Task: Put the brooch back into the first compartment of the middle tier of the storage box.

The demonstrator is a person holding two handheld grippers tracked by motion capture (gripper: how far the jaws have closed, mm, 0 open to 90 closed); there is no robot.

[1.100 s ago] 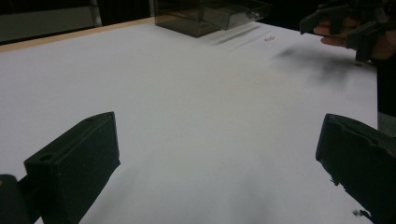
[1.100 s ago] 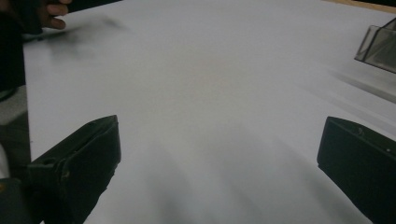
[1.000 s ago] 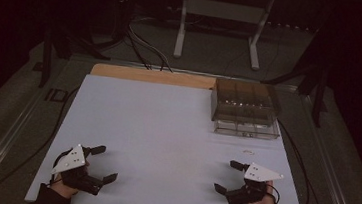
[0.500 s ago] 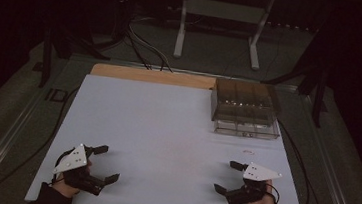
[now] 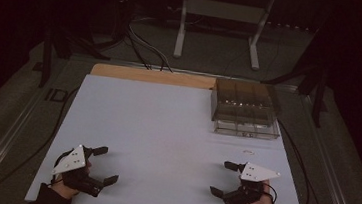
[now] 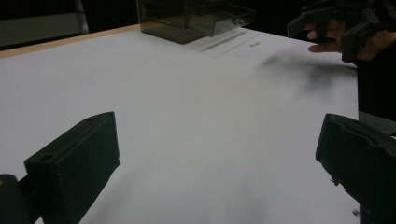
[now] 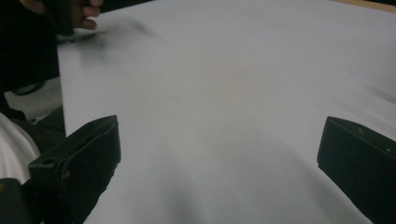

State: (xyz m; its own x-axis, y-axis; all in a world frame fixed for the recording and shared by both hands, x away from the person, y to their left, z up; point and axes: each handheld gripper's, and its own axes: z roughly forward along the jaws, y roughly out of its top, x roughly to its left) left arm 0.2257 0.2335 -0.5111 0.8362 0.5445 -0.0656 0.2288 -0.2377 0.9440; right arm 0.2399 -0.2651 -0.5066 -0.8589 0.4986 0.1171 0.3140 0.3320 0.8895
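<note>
Both grippers resting open, nothing in hand yet

I'm holding L gripper (image 5: 101, 165) and R gripper (image 5: 224, 178) w/ jaws wide apart, low over the white table (image 5: 166, 130). Nearest thing: tiny ring (image 5: 248, 152) just ahead of R, in front of the clear drawer box (image 5: 244, 109). Prob. light, stiff, slippery; pinching across the rim.

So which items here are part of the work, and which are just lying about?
Part of the work:
- left gripper, jaws open, holding nothing
- right gripper, jaws open, holding nothing
- clear drawer box at the far right of the white table
- small ring-like item just in front of the box, too small to identify

Lying about:
- metal stand behind the table
- floor cables
</note>
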